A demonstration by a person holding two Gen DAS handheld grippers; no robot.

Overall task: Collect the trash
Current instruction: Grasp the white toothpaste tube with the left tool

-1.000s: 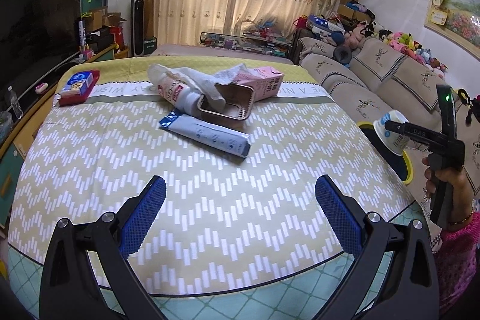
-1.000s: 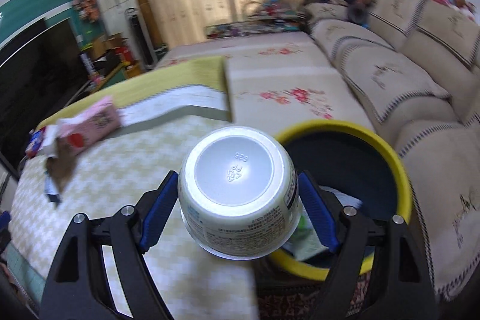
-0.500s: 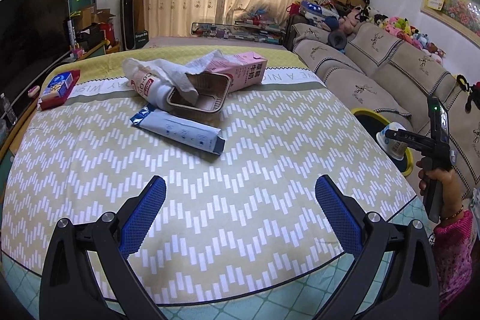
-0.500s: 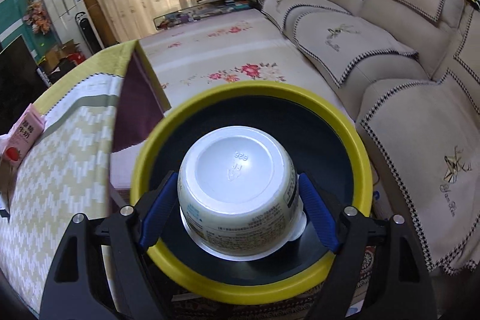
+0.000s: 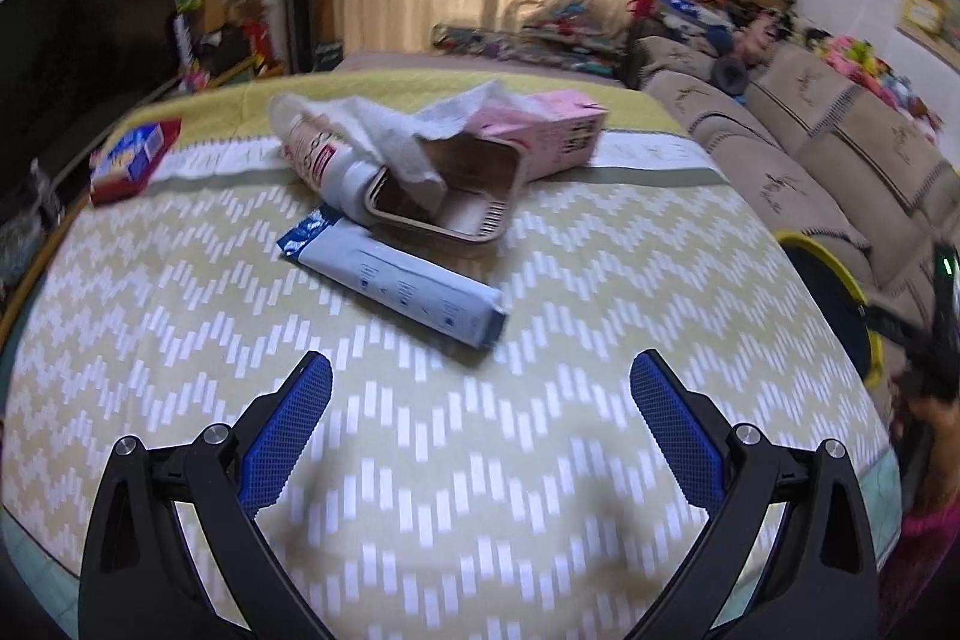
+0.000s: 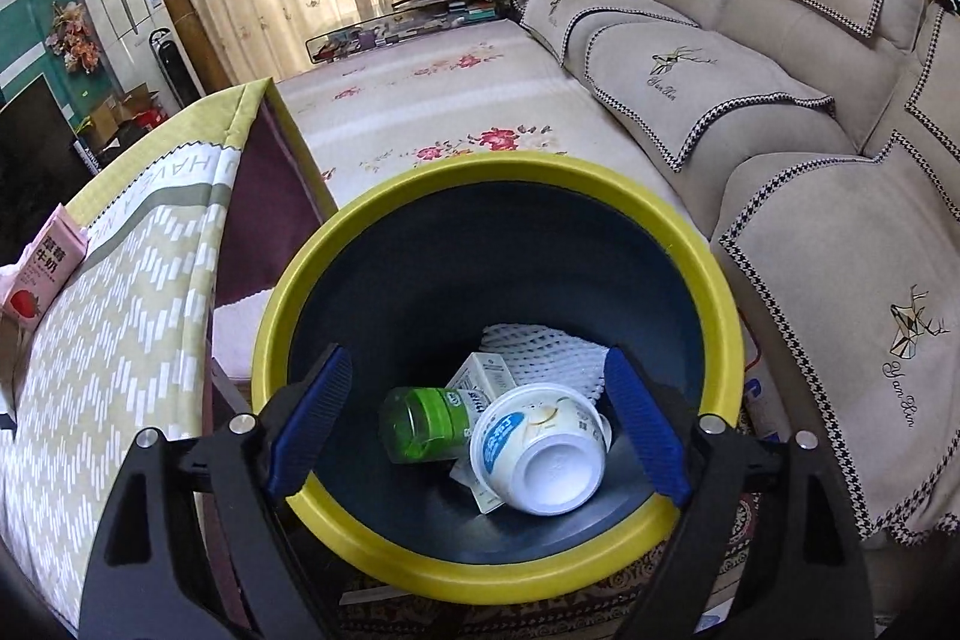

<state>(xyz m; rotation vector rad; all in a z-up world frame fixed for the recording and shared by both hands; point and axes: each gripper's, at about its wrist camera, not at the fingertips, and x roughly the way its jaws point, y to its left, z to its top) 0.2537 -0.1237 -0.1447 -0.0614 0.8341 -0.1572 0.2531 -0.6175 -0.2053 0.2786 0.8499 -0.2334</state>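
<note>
Your left gripper (image 5: 480,421) hangs low over the near edge of the table (image 5: 180,340), fingers spread wide and holding nothing, probably because the remaining trash lies straight ahead of it. Farthest left on the cloth sits a red-and-blue box (image 5: 135,157), well apart from the rest. Toward the middle is the pile you have yet to clear: a white bottle (image 5: 327,160) lying on its side with a crumpled tissue (image 5: 390,130) draped over it, its neck against a tan tray (image 5: 453,196) that leans tilted, and a pink milk carton (image 5: 552,136) touching the tray's far side. In front of them lies a blue-and-white wrapper (image 5: 402,286), the nearest piece to your open fingers and, to my eye, the easiest first pick, since nothing stands between it and the gripper. The tissue may drag along if you go for the bottle. Off the table's right edge stands the yellow-rimmed bin (image 6: 420,568), tight between table and sofa (image 6: 780,130). Your right gripper (image 6: 477,421) is poised directly over its mouth, fingers parted and empty, and the white cup (image 6: 540,451) lies on its side at the bottom, resting against a green bottle (image 6: 423,421), a small carton (image 6: 486,370) and white foam netting (image 6: 540,355).
</note>
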